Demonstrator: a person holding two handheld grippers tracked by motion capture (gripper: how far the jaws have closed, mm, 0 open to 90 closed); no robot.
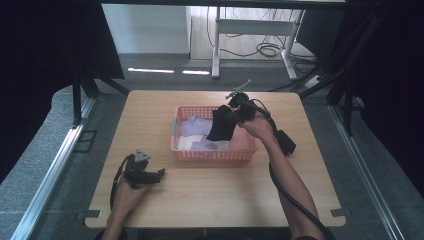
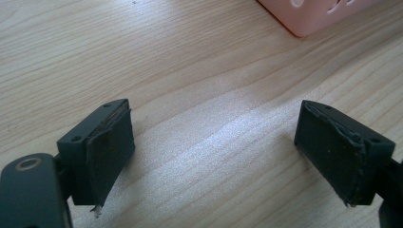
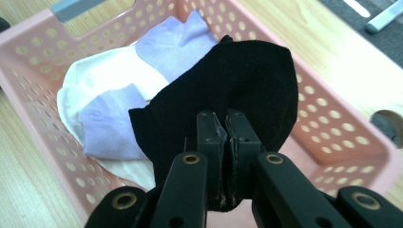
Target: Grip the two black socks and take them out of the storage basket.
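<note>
The right claw (image 3: 225, 137) pinches a limp black knit sock (image 3: 228, 90), dangling above the perforated pink plastic basket (image 3: 332, 128) of lilac and white socks (image 3: 119, 90). The left claw (image 2: 214, 147) rests spread on the wood-grain tabletop (image 2: 190, 71), wrist low.

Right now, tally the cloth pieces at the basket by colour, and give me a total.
Black cloth, held over the pink basket by the right gripper: 1
Lilac pieces in the basket: 2
White piece in the basket: 1
Total: 4
</note>
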